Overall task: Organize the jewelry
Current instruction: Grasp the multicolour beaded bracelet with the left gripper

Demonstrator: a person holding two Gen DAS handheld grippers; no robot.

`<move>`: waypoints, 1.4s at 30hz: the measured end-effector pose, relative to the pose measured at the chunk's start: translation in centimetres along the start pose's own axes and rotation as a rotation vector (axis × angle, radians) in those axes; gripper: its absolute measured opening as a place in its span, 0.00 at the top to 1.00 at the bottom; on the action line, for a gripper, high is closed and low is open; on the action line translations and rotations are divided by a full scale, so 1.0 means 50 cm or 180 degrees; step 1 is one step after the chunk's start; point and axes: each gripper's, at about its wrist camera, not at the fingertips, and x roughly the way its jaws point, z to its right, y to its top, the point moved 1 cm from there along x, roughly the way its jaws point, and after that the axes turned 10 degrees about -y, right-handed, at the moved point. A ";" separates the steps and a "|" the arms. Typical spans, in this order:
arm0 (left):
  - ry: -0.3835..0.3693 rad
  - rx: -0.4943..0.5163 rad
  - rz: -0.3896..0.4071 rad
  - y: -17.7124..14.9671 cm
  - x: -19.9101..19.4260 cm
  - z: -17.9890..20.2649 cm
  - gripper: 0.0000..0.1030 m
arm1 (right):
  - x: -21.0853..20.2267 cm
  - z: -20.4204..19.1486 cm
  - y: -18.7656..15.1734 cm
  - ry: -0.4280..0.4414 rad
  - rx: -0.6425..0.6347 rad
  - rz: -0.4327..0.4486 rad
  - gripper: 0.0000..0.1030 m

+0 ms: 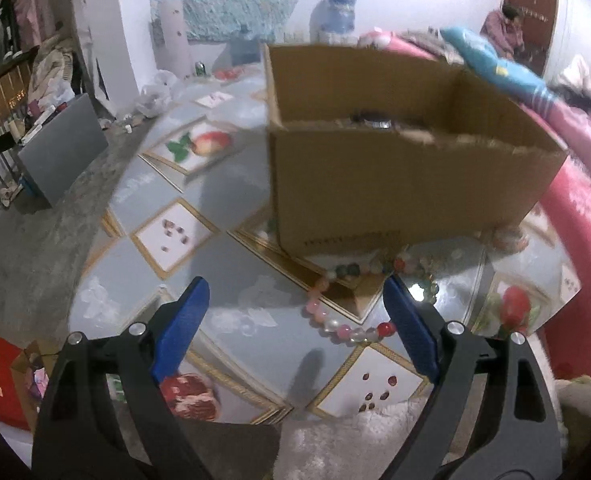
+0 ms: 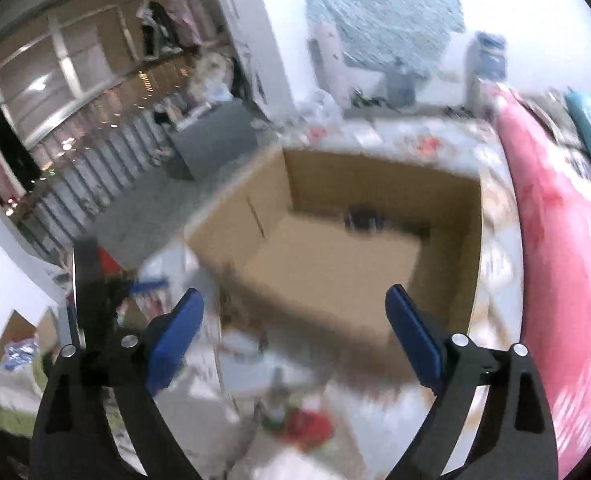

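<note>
**Left wrist lines up on the beads while the right hangs empty over the box**

Left wrist view first: the left gripper (image 1: 295, 320) has its blue jaws spread wide, nothing between the pads, pointing down at a beaded bracelet (image 1: 337, 320) that lies on the patterned table cover (image 1: 175, 184). The strand runs from between the fingertips up to the foot of the cardboard box (image 1: 395, 184), where more beads bunch against its near wall. My read: this is the pick-up step, and the next move calls for lowering onto the strand and closing on the beads without dragging them.

Right wrist view, and it's blurry: the right gripper (image 2: 295, 320) also stands wide apart and carries nothing, looking down into the open cardboard box (image 2: 335, 272). One small dark item (image 2: 361, 216) sits by the far wall; I can't tell what it is. Otherwise the box floor shows bare.
</note>
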 end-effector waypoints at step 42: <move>-0.0079 0.0204 -0.0346 -0.076 0.048 0.005 0.07 | 0.150 -0.087 -0.161 -0.0102 0.0303 -0.0187 0.10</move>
